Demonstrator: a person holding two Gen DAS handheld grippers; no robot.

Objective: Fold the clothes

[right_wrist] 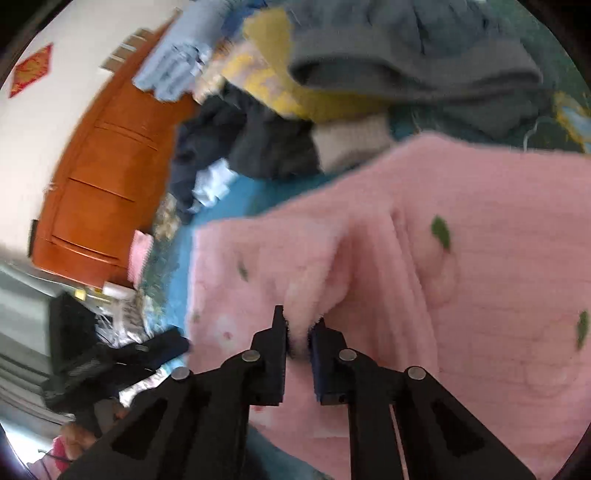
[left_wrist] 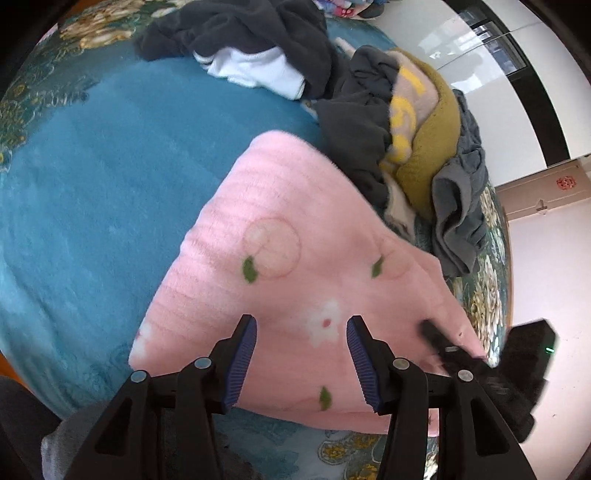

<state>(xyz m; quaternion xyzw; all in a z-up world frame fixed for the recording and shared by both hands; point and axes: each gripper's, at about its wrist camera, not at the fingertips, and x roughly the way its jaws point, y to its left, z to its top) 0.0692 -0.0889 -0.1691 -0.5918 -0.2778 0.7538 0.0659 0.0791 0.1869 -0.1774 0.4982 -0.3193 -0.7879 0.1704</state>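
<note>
A pink fleece garment (left_wrist: 280,254) with white flowers and green leaves lies spread on the blue bed cover (left_wrist: 92,192). My left gripper (left_wrist: 301,326) is open just above its near part, holding nothing. My right gripper (right_wrist: 299,325) is shut on a pinched fold of the same pink garment (right_wrist: 480,266), which puckers up toward the jaws. In the left wrist view the right gripper (left_wrist: 443,343) shows blurred at the garment's right edge.
A heap of unfolded clothes lies beyond the pink garment: dark grey items (left_wrist: 251,33), a white piece (left_wrist: 258,70), a yellow-and-olive plush item (left_wrist: 424,122), a grey garment (left_wrist: 458,214). An orange wooden cabinet (right_wrist: 96,184) stands beside the bed.
</note>
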